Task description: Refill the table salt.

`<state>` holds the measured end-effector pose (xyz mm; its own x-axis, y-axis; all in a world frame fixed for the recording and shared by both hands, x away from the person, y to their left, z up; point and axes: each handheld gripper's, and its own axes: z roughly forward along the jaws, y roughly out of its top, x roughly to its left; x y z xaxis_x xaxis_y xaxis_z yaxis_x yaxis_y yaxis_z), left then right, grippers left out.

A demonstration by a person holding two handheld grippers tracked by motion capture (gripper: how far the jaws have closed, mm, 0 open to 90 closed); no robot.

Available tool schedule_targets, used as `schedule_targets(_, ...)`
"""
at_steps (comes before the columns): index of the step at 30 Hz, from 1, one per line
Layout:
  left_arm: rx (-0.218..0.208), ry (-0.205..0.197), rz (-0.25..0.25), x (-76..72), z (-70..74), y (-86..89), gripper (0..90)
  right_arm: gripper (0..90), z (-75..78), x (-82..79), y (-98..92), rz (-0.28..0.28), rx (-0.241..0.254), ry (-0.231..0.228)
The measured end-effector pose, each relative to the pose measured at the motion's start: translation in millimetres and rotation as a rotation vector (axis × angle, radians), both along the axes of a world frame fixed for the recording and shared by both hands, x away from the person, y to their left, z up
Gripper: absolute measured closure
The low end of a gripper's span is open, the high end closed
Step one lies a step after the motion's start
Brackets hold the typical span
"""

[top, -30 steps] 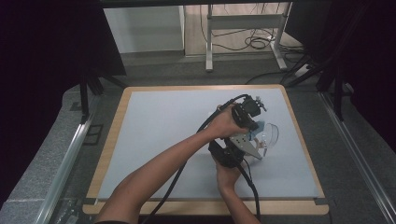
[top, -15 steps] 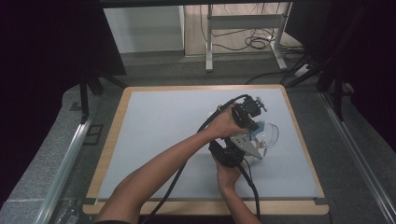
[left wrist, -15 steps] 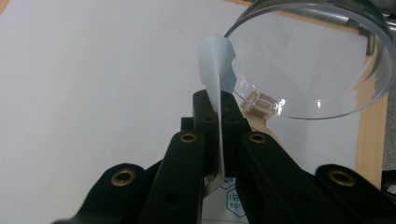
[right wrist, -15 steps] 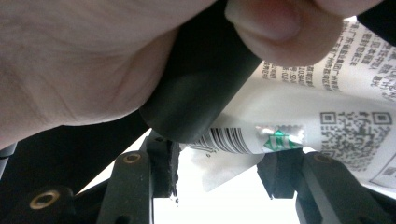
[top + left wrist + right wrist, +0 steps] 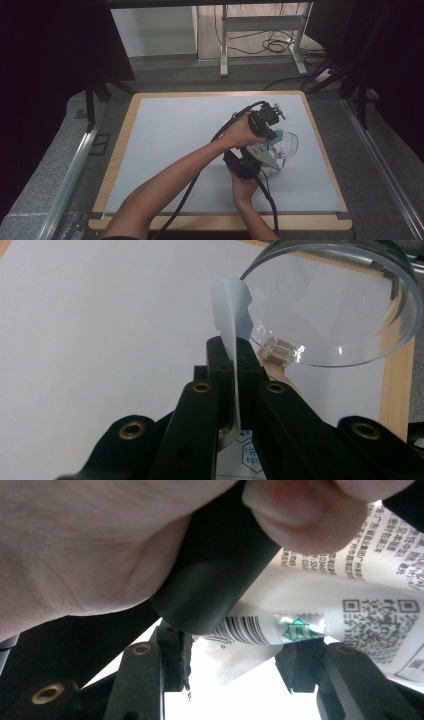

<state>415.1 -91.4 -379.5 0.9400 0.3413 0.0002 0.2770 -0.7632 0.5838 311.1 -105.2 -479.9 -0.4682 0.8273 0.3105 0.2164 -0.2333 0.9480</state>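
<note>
A pale blue-white printed pouch [image 5: 272, 144] hangs between both grippers at the table's right middle. My left gripper [image 5: 232, 347] is shut on the pouch [image 5: 230, 305], pinching its thin edge. Just beyond that edge lies a clear round dish [image 5: 340, 315] with a small clear knob [image 5: 277, 349]. My right gripper [image 5: 240, 665] is shut across the lower part of the pouch [image 5: 320, 595], which bears a barcode and a QR code. The left hand [image 5: 100, 545] and its black handle hide the pouch's upper left. From above, the left gripper [image 5: 270, 134] is farther back, the right gripper [image 5: 275, 162] nearer, and the dish [image 5: 290, 142] to their right.
The table [image 5: 175, 135] has a light grey mat inside a wooden border. Metal rails [image 5: 70, 175] run along both sides. A desk frame [image 5: 260, 25] and loose cables [image 5: 277, 45] lie on the floor behind. Both cables trail toward the front edge.
</note>
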Motion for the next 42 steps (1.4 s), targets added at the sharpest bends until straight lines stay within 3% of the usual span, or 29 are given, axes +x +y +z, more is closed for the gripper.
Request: schedule_targets(42, 0.003, 0.002, -0.004, 1.1, -1.8, -1.8, 89.8, 55.0, -0.2, 0.6, -1.0, -0.004, 0.005, 0.002)
